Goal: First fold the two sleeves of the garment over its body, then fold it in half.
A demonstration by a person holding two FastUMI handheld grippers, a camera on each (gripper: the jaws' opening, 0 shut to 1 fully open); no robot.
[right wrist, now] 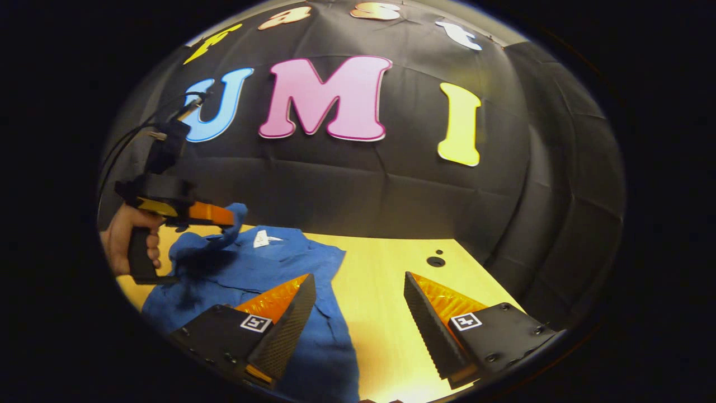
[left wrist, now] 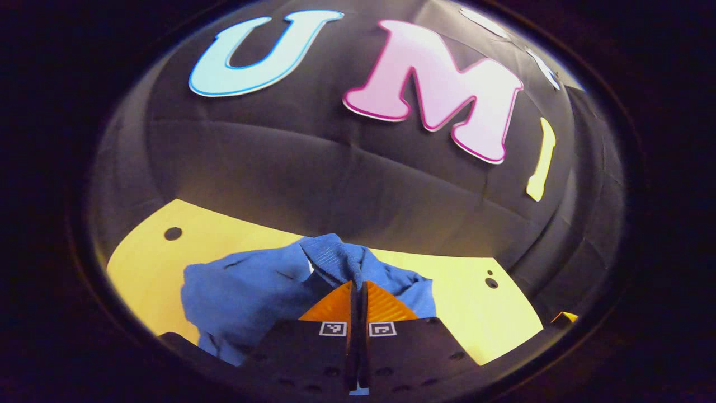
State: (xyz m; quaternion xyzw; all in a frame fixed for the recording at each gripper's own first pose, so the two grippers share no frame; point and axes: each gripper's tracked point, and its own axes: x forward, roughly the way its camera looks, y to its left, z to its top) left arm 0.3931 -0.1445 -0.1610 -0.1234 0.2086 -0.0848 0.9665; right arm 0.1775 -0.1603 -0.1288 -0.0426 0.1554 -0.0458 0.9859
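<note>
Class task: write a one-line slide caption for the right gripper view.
Open right tool hovers over blue garment on table; left tool lifts a sleeve.

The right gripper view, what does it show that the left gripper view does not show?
Right gripper view: a hand holding the left claw, which lifts a fold of the blue garment; the white neck label; the right claw, open over the table.

Left gripper view: the left claw's fingers close up, pressed together on the cloth.

Both: the blue garment, the yellow table, the black wall.
</note>
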